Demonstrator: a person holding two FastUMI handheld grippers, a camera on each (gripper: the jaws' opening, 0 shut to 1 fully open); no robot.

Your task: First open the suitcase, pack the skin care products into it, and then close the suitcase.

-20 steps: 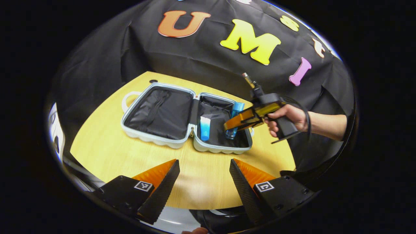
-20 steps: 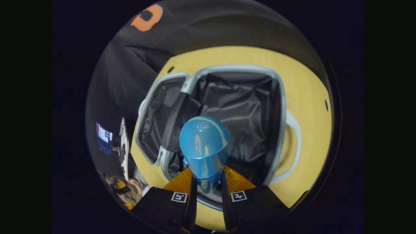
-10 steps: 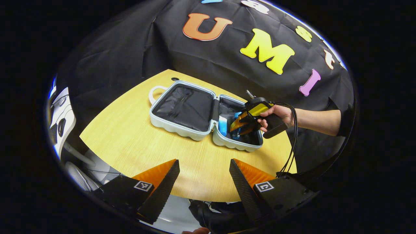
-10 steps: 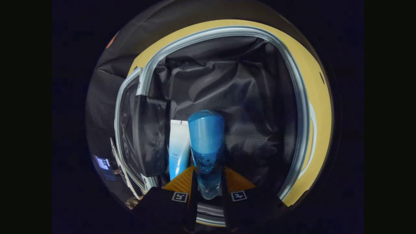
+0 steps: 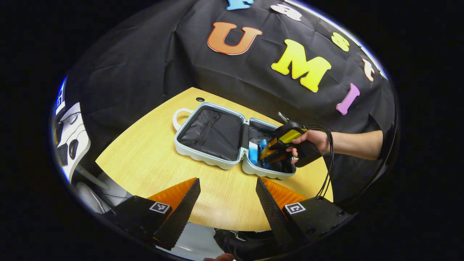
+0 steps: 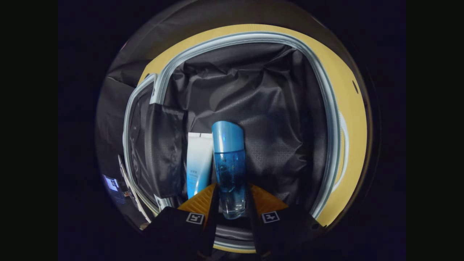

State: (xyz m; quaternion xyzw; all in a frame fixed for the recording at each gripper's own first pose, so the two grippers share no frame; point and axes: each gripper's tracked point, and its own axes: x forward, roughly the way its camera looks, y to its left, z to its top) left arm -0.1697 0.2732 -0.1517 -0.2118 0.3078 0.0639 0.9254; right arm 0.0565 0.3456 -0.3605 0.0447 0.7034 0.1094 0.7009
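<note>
Table (image 5: 152,159) showing matt pale wood grain, suitcase (image 6: 326,108) lining lying as creased black cloth inside a smooth pale plastic shell, bottle (image 6: 229,170) gleaming as glossy clear blue plastic, tube (image 6: 197,163) looking smooth, fingers (image 5: 181,214) showing a woven black texture

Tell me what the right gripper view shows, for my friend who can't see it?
The right gripper lowers a blue bottle into the open suitcase, beside a white-and-blue tube lying on the black lining.
</note>
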